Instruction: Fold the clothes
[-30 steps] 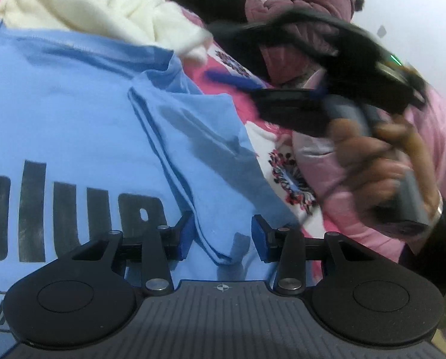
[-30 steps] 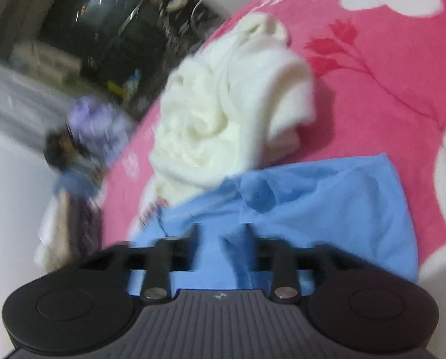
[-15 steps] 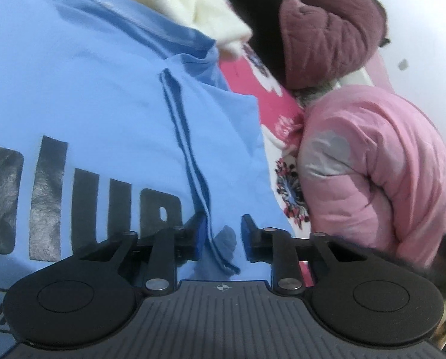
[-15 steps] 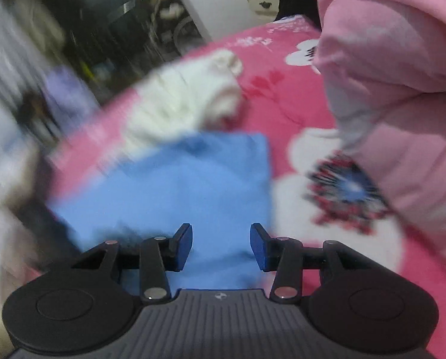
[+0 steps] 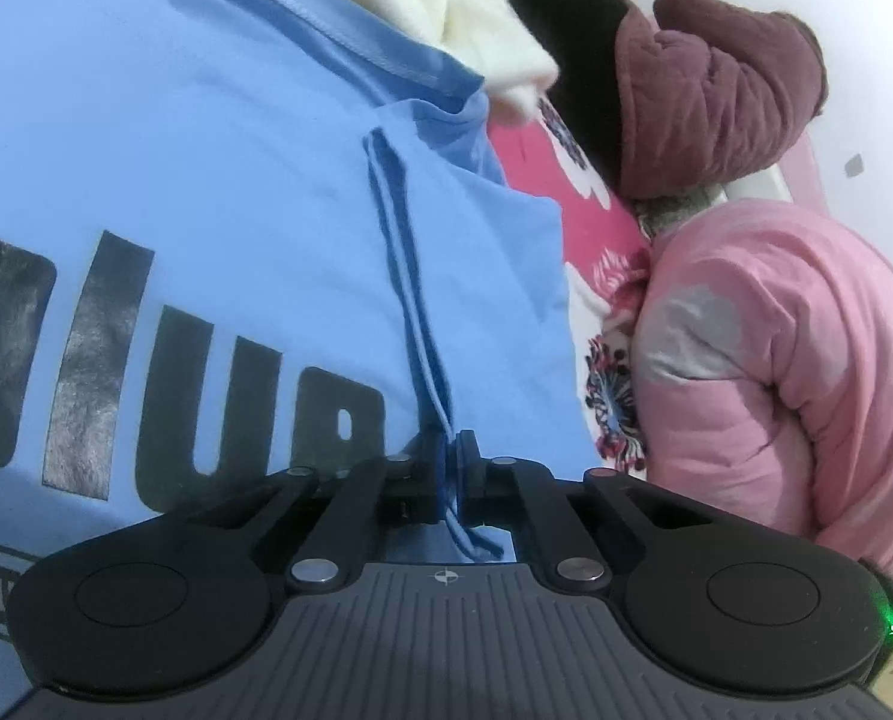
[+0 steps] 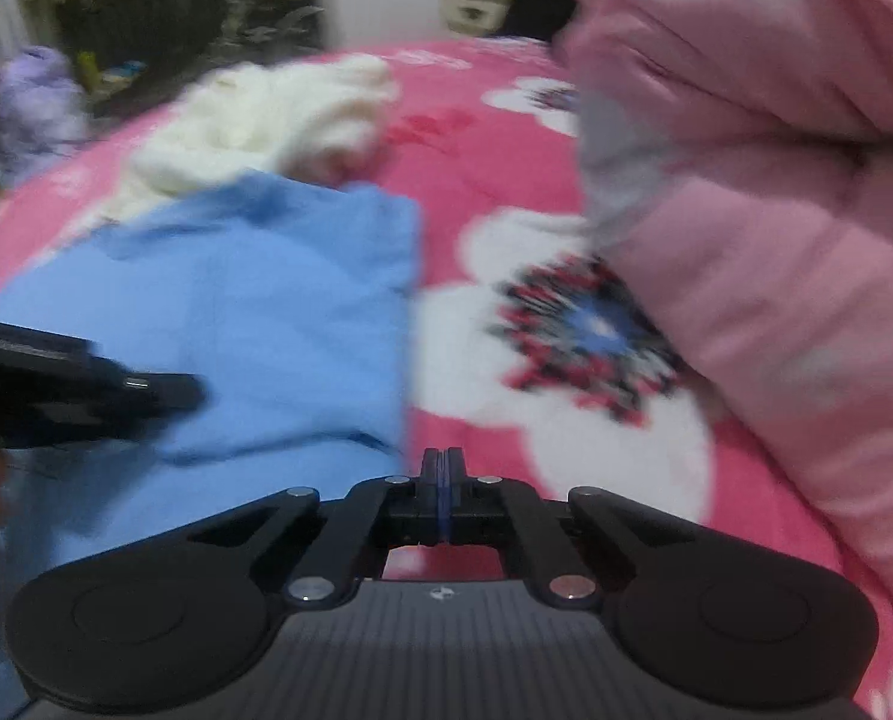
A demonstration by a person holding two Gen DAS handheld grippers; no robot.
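Observation:
A light blue T-shirt point(image 5: 206, 180) with dark lettering lies spread on the bed. My left gripper point(image 5: 449, 462) has its jaws closing on a pinched ridge of the shirt's cloth, which runs up from between the pads. In the right wrist view the same shirt point(image 6: 266, 300) lies to the left. My right gripper point(image 6: 443, 468) has its jaws closing pad to pad just past the shirt's right edge, over the bedspread, with nothing seen between them. The left gripper's black body point(image 6: 86, 396) reaches in from the left over the shirt.
A cream fleecy garment point(image 6: 254, 120) lies bunched beyond the shirt. A pink padded jacket point(image 6: 776, 240) is piled to the right, with a maroon quilted garment point(image 5: 716, 90) and a black one point(image 5: 566, 30) behind it. The pink flowered bedspread point(image 6: 476, 150) lies beneath.
Both grippers went from open to shut, the left one pinching a ridge of the shirt. The right gripper swung away from the cream garment to the shirt's right edge.

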